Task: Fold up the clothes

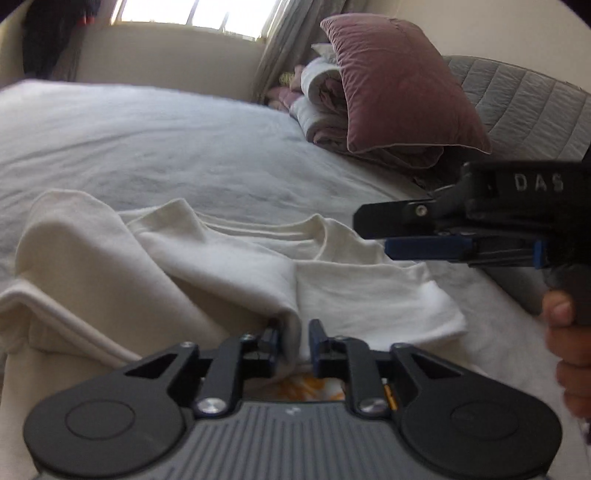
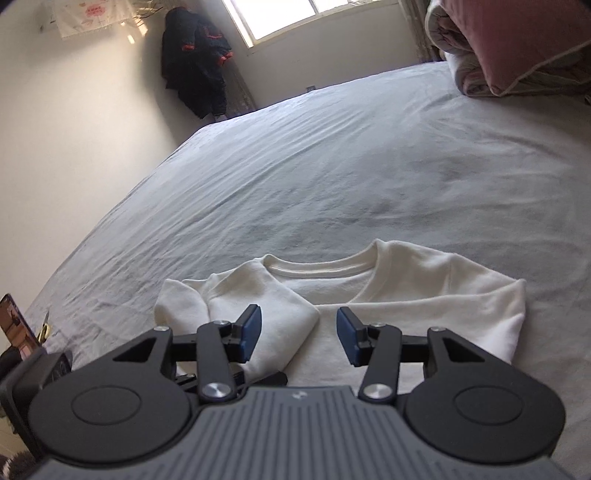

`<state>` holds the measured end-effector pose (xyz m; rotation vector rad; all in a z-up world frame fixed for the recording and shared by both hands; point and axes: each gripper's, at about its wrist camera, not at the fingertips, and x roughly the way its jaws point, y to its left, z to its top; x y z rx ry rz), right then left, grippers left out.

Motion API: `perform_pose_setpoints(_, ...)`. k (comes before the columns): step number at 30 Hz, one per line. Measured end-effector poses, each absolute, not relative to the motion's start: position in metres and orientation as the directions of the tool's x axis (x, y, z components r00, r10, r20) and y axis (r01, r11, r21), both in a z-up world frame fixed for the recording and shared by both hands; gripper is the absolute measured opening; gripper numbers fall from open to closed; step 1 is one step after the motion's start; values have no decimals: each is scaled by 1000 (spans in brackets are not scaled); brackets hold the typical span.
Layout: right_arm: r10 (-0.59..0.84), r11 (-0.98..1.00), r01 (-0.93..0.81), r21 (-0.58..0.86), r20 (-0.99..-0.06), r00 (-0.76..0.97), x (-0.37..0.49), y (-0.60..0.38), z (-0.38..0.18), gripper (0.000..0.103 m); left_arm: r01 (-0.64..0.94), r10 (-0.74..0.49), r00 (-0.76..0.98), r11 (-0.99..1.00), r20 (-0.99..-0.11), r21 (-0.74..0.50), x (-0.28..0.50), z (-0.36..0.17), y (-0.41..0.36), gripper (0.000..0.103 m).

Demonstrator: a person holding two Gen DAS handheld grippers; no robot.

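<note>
1. Left wrist view showed the left gripper (image 1: pixel 294 341) low over a cream sweatshirt (image 1: pixel 229 266). Its jaws stood a little apart. A fold of the cloth hung between them, against the left pad. I could not tell if the pads pressed on it.
2. Some orange and white cloth (image 1: pixel 306 389) peeked out behind the jaws, just under the fold.
3. Right wrist view showed the right gripper (image 2: pixel 299 332) above the same sweatshirt (image 2: pixel 406 295). Its jaws stood about half apart. Nothing was between them. The blue pads (image 2: pixel 251 330) did not touch the cloth.
4. In the left wrist view, the right gripper (image 1: pixel 373 230) came in from the right side, above the shirt's neck. A hand (image 1: pixel 569 343) held its handle.
5. The sweatshirt lay flat on a bed with a grey sheet (image 2: pixel 332 166), near the front edge. One sleeve (image 2: pixel 266 317) was folded in across the chest. The round neck (image 2: pixel 321 266) pointed toward the far side of the bed.
6. No boxes or baskets showed in either view.
7. A pink pillow (image 1: pixel 399 88) leaned on a rolled quilt (image 1: pixel 317 107) at the head of the bed, well apart from the shirt.
8. A dark coat (image 2: pixel 195 62) hung by the window (image 2: pixel 306 18) in the far corner.
</note>
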<state>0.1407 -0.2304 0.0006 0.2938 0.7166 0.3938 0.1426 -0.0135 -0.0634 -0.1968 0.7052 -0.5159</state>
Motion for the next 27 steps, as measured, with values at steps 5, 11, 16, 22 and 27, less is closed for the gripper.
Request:
perform_pose_setpoints(5, 463, 884, -301, 358, -575, 675, 149, -208, 6, 52, 397, -519, 577, 853, -631, -339, 123, -35, 21, 39)
perform_pose_setpoints(11, 455, 889, -361, 281, -611, 647, 161, -162, 1, 52, 269, -435, 716, 893, -545, -360, 120, -24, 77, 37)
perform_pose_setpoints(16, 367, 909, -401, 109, -665, 650, 163, -121, -16, 52, 147, -402, 786, 859, -470, -490, 138, -42, 111, 36)
perform_pose_setpoints(22, 227, 902, -412, -127, -673, 704, 161, -95, -38, 28, 89, -400, 741, 855, -540, -511, 150, -65, 110, 32)
perform_pose_setpoints(27, 184, 949, -302, -88, -621, 761, 152, -129, -27, 8, 65, -373, 719, 876, -586, -478, 148, -64, 110, 30)
